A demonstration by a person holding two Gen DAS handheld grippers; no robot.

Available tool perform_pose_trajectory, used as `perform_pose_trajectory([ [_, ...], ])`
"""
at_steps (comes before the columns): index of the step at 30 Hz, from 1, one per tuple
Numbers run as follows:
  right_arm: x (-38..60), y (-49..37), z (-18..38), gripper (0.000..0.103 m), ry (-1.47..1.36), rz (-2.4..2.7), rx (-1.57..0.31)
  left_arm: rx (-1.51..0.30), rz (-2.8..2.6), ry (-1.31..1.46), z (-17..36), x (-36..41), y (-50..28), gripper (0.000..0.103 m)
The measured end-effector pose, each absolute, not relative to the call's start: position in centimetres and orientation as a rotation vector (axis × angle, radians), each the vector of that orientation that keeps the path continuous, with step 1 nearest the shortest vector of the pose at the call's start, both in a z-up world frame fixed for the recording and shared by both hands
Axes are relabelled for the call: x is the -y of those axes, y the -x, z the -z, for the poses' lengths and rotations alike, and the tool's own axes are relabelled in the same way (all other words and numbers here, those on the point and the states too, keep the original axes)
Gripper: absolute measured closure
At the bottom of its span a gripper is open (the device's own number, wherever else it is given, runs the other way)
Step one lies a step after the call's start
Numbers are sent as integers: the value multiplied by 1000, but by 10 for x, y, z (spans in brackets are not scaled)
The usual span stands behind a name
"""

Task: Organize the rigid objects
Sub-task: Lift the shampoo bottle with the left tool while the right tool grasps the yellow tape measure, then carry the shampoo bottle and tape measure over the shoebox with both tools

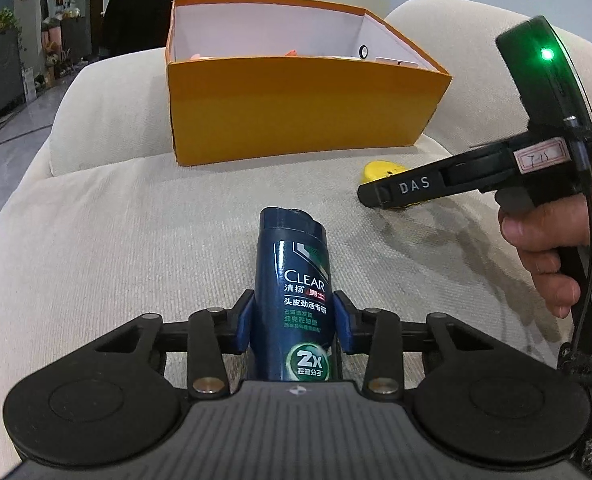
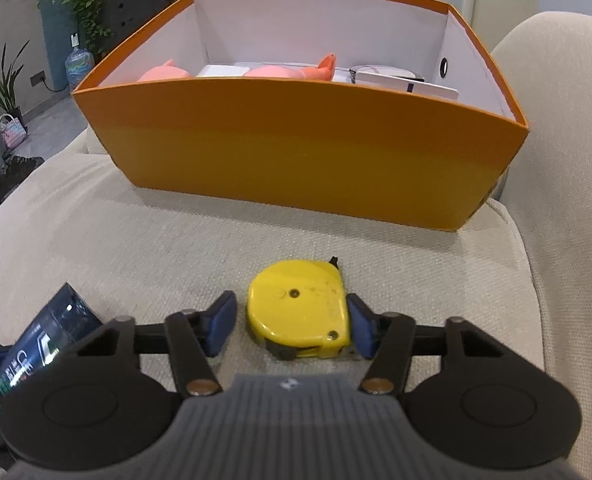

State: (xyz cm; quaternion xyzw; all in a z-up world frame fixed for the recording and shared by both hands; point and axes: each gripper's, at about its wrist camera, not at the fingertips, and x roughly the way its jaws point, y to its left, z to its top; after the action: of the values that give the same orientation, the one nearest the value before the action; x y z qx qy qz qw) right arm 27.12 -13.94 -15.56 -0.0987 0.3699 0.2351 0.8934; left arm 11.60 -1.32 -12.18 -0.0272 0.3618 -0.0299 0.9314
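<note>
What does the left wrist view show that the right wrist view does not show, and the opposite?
Only the left wrist view shows the left gripper with both pads pressed on the blue shampoo bottle, the person's hand, and the right tool from outside. Only the right wrist view shows the whole yellow tape measure between the right gripper fingers, a gap at the left pad, and pink items inside the box. Both show the orange box, the bottle, the tape measure and the beige cushion.
</note>
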Motion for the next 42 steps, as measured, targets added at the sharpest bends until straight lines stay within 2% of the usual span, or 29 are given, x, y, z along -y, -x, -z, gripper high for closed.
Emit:
perform_pose_trajectory([
  [12,145,-257,143,53,185,-502,-794,-710,49,40,96,2,-110,58],
  [29,158,-219,89,53,170,-541,-701,-634,53,-10,50,1,-106,63],
  [42,167,-222,36,53,163,-539,-606,-547,68,-59,-16,-3,-136,63],
])
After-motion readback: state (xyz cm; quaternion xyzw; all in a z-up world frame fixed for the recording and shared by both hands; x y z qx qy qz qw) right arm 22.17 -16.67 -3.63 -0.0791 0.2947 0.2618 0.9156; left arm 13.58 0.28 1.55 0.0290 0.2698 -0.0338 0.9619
